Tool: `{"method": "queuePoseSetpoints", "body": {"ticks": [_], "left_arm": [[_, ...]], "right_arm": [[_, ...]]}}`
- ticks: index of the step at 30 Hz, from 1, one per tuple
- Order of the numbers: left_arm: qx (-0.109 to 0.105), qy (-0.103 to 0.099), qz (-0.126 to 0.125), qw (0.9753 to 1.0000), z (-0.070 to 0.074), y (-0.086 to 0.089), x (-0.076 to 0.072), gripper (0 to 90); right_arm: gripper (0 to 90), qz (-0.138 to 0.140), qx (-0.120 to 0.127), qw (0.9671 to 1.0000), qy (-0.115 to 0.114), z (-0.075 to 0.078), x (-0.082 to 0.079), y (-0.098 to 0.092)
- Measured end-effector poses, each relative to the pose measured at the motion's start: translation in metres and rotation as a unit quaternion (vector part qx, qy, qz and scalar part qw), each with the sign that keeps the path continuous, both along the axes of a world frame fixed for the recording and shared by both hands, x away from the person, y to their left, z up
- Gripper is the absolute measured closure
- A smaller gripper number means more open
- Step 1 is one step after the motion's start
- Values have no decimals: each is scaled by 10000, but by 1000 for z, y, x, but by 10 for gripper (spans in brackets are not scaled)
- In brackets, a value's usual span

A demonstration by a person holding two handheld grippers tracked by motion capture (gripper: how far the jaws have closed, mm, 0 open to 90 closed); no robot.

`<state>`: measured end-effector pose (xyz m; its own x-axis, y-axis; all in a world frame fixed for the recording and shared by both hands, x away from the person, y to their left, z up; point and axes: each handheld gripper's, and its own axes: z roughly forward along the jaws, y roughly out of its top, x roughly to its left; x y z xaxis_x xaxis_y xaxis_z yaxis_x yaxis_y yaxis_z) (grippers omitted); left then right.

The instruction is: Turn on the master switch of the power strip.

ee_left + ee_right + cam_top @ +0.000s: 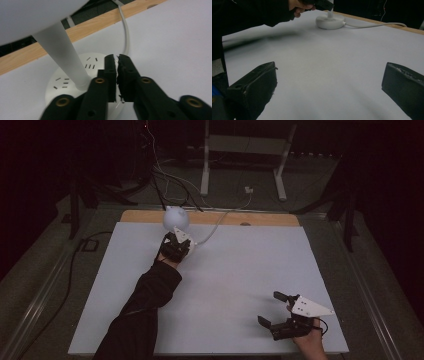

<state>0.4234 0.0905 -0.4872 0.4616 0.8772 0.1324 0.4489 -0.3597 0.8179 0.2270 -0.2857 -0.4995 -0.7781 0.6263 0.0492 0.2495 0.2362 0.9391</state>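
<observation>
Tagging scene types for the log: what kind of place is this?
Probably a lab data-collection rig, not a home: a white table in a dark room, loose cables on the floor behind, a metal stand, and one white lamp as prop.

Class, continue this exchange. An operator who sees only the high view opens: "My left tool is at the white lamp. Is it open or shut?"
Observer: Shut. In the left gripper view the left tool has its jaws closed together, with the tips over the lamp base, just right of the stem.
Operator: Is there anything on that base?
Observer: Small dark slot marks dot its top, and the white cable leaves its far side.
Operator: And my right tool?
Observer: In the right gripper view the right tool has its jaws wide apart, with bare white table sheet between them.
</observation>
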Motion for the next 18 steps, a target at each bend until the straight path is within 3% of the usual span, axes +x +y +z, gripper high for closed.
{"method": "queuePoseSetpoints", "body": {"ticks": [6,10,13,18], "left_arm": [[-20,24,-60,10000,-3,-3,4,900],[187,-50,-87,9998,-6,-7,6,900],[125,-38,-104,9999,-8,-7,8,900],[240,-32,-111,9996,-13,-9,10,900]], "right_arm": [[1,-4,9,10000,3,0,0,-1],[1,5,85,10000,39,0,0,-1],[1,8,79,10000,30,1,0,-1],[0,-4,64,10000,50,0,1,-2]]}}
